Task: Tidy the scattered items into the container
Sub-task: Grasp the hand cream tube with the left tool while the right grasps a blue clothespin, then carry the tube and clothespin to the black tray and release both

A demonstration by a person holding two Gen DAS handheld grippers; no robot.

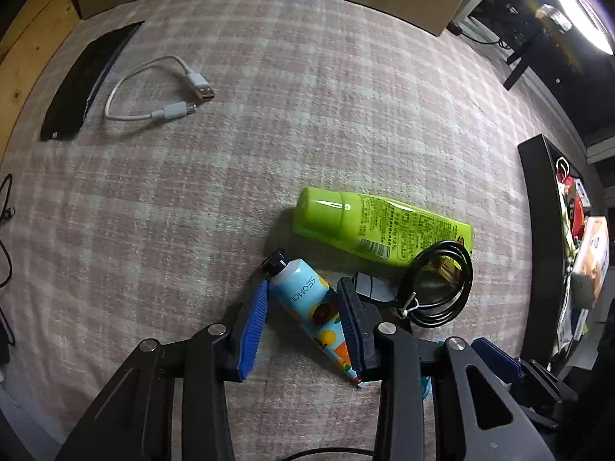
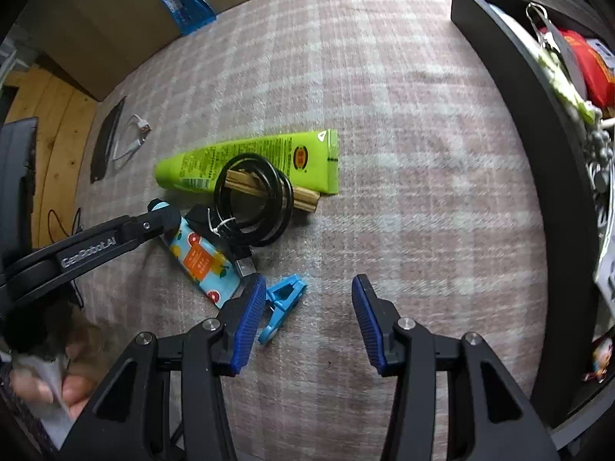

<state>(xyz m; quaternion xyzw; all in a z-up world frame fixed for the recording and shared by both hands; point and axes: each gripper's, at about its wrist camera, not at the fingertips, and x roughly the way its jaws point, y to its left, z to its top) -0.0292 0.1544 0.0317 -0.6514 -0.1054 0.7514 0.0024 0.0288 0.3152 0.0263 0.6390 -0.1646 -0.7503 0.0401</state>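
A small light-blue tube (image 1: 307,299) with a black cap lies on the checked cloth between the blue pads of my left gripper (image 1: 303,286). The pads stand close on either side of it and I see no squeeze. In the right wrist view the same tube (image 2: 200,261) lies under one of the left gripper's fingers (image 2: 161,219). My right gripper (image 2: 309,280) stands open over the cloth, with a light-blue plastic clip (image 2: 282,303) beside its left pad. The black container (image 2: 519,115) stands at the right and holds several items.
A green tube (image 1: 380,226) lies beyond, with a coiled black cable (image 1: 438,284) and a wooden piece (image 2: 303,196) against it. Far left lie a white USB cable (image 1: 153,92) and a flat black pouch (image 1: 84,80). A blue packet (image 2: 184,0) rests on cardboard. A hand (image 2: 46,384) shows lower left.
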